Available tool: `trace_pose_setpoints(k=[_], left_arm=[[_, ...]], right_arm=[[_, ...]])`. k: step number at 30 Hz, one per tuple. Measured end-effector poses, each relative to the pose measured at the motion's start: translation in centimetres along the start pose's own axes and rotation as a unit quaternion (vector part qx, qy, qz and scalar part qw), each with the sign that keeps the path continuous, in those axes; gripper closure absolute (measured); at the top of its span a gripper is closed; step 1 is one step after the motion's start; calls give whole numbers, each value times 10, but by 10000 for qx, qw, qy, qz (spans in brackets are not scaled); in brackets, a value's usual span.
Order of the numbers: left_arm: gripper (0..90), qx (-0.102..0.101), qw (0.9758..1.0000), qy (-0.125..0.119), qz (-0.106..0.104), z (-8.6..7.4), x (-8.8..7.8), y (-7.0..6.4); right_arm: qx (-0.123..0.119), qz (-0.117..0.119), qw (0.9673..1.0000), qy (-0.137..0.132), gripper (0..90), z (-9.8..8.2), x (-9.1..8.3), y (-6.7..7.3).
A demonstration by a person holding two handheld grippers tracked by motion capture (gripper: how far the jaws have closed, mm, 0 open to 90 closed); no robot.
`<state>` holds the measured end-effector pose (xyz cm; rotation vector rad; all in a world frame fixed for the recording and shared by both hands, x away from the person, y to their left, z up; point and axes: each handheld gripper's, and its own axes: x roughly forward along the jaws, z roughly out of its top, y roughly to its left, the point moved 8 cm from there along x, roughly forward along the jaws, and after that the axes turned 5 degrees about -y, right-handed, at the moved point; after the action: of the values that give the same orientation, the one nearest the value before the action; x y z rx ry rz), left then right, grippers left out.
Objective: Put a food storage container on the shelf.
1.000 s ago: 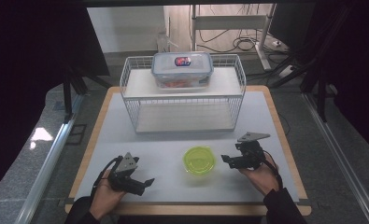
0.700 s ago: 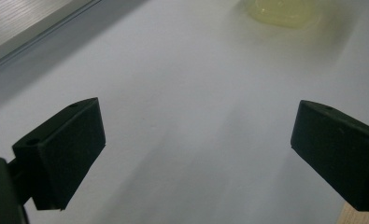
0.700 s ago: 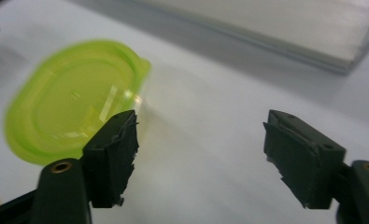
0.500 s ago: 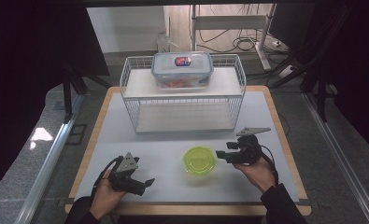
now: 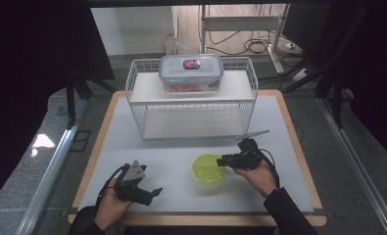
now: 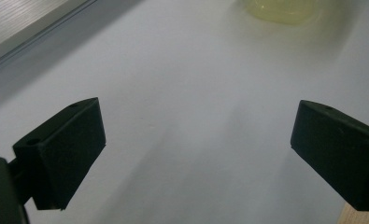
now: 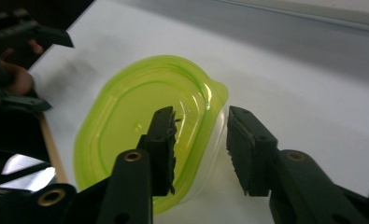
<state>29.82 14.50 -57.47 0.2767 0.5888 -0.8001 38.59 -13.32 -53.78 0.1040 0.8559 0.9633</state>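
A translucent green bowl sits on the white mat, right of centre near the front edge. My right gripper reaches it from the right. In the right gripper view the bowl has its near rim between the jaws of the right gripper, one jaw inside and one outside. The jaws have just been closing, and a gap still shows beside the rim. My left gripper rests low at the front left, open over bare mat. The bowl's edge shows far ahead of it.
A white wire rack stands at the back of the mat, with a clear lidded food container on its top shelf. The wooden table edge runs along the front. Dark stands and cables lie beyond the table.
My right gripper has slid left to the bowl's right rim and its jaws have narrowed around it. The left gripper and the bowl have stayed where they were.
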Motion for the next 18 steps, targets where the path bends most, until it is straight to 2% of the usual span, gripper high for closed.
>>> trace_pose_setpoints(k=[2,3,5,8,14,18], left_arm=[[31,7,10000,8,-3,0,0,0],[31,15,10000,13,-1,0,0,0],[31,22,10000,14,-1,0,0,0],[32,34,10000,25,5,0,1,0],[32,43,10000,25,4,0,1,0],[33,54,10000,25,5,0,1,-1]], right_arm=[[164,26,9999,11,710,0,0,-2],[163,-36,9998,67,715,-1,0,-4],[369,116,9992,39,745,-2,1,-5],[516,326,9981,68,790,-2,4,-3],[459,308,9984,118,801,0,6,0],[535,477,9974,47,809,3,3,4]])
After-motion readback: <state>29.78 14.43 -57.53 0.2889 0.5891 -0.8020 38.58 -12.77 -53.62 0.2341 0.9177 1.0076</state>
